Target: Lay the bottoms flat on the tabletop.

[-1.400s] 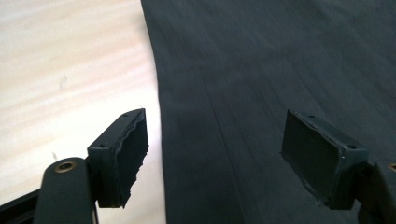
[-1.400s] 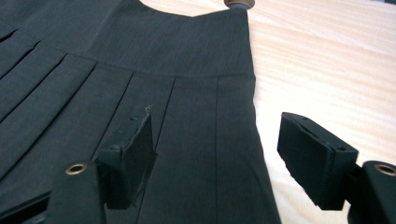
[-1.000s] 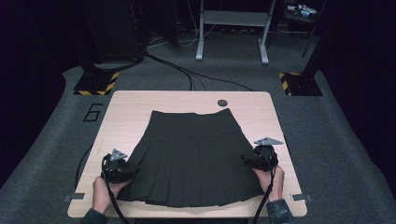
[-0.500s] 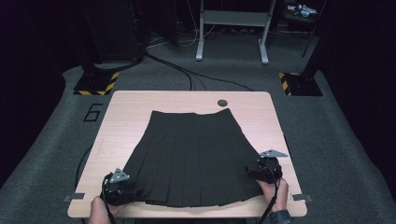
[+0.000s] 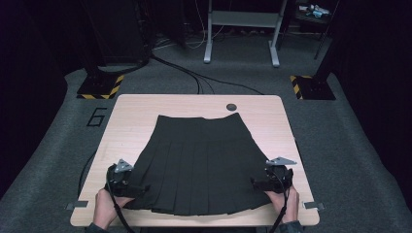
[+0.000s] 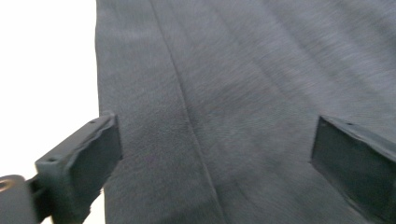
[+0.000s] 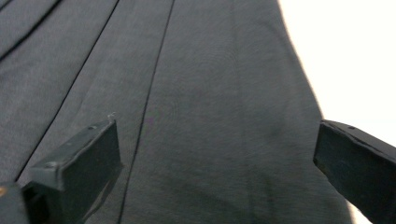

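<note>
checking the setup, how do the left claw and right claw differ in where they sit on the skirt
The left claw sits at the skirt's near left corner, the right claw at its near right corner. The left claw lies slightly nearer the table's front edge than the right claw. Both have just been opening, stand wide open, point inward over the hem, and pinch no cloth.

Each black gripper, left [image 5: 138,188] and right [image 5: 256,183], carried a grey three-cornered plate on top and trailed a black cable; the flat rectangular fingers [image 6: 95,154] looked matte black.
</note>
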### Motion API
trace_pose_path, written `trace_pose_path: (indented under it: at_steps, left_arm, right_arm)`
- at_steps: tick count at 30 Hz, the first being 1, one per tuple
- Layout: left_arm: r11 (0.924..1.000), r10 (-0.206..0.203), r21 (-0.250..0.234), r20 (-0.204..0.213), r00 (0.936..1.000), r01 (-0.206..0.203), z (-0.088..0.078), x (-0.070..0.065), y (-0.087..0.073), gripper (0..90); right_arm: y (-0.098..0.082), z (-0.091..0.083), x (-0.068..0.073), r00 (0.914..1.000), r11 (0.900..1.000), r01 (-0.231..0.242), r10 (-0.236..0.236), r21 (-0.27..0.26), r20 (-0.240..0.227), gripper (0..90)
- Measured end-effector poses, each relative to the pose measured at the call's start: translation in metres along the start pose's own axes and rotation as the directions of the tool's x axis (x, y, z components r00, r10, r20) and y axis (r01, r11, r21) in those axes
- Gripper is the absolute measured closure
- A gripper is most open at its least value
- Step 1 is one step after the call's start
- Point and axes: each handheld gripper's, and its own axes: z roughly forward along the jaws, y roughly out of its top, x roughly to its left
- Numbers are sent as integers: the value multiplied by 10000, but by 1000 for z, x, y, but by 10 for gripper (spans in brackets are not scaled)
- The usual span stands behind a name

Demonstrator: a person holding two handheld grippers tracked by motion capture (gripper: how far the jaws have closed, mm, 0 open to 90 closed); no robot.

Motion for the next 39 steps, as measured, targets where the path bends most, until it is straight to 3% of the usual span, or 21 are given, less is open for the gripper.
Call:
trace_pose_path:
  at_steps: [1,2,9,13,24,39]
  left_arm:
    - [9996,163,239,-14,9999,-163,3,1,-1,0]
    - [9999,44,146,-5,10000,-44,7,-1,-4,0]
    - [9972,135,737,-440,9989,-102,20,-6,-16,0]
    - [9976,81,688,-423,9991,-52,22,-5,-18,0]
    - [9988,94,483,-384,9992,-76,25,-3,-17,0]
    - [9985,179,518,-410,9990,-157,38,14,0,0]
  right_arm:
    - [-2,2,2,10000,9999,-3,3,163,14,0]
    - [-3,4,3,10000,9995,36,-37,312,46,0]
    - [-20,20,4,10000,9951,51,-57,984,57,0]
    - [-24,19,5,9999,9974,-9,-2,724,143,0]
    - [-21,22,5,9996,9966,-3,-19,819,271,0]
    - [-3,39,-2,9993,9974,-71,46,717,360,0]
